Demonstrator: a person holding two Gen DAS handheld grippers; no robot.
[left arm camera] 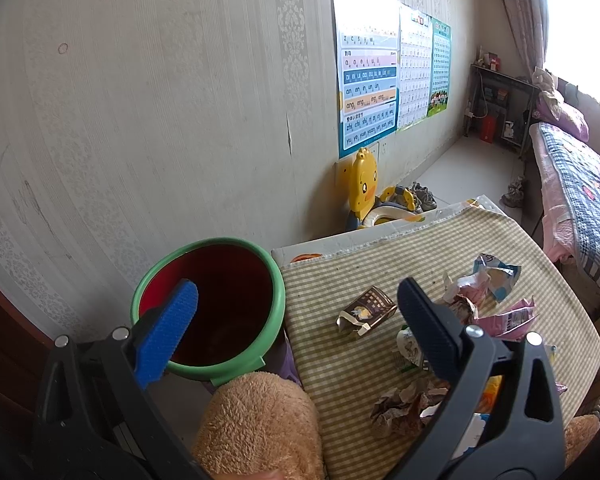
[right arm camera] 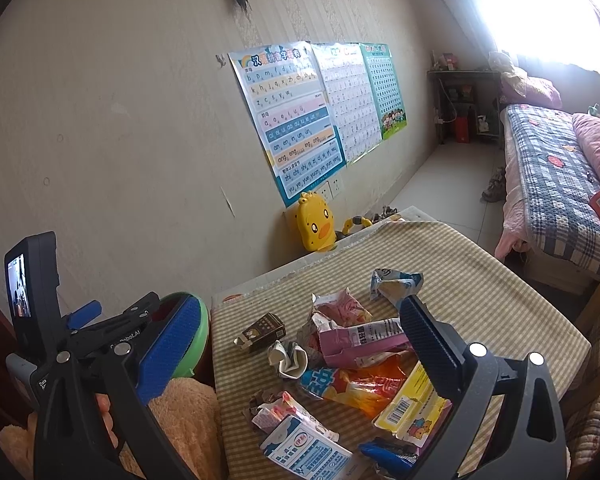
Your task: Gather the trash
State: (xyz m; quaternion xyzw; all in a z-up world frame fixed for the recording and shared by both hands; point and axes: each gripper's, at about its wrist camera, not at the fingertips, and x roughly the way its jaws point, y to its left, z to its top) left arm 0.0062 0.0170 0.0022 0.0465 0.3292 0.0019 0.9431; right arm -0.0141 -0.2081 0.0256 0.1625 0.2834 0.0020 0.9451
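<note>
Covering most of both views, the surface (right arm camera: 480,280) wears a checked yellow cloth and sits against a papered wall hung with pinyin charts (right arm camera: 288,120); a bed (right arm camera: 548,184) lies well beyond it. Just beside the surface's left edge stands the bin (left arm camera: 208,304), dark red inside with a green rim, and nothing can be made out in it. The trash is heaped on the cloth: a pink packet (right arm camera: 356,340), an orange snack bag (right arm camera: 356,388), a yellow carton with a barcode (right arm camera: 412,404), a white-and-blue wrapper (right arm camera: 308,452), a blue-and-white wrapper (right arm camera: 396,280) farther back, a small brown box (left arm camera: 366,310) nearest the bin, and a crumpled brown paper wad (left arm camera: 400,404).

The left tongs (left arm camera: 296,304) hang spread wide, one pad over the bin's mouth and the other over the cloth, gripping nothing. The right tongs (right arm camera: 296,340) are likewise spread and empty above the heap.

The likely trouble is the overlap: closing on one wrapper could drag its neighbours off the edge. Slick, flat film may also slip from the pads. The bin stands close to the surface, so a carry swung wide could knock its rim or drop a piece between the two.
</note>
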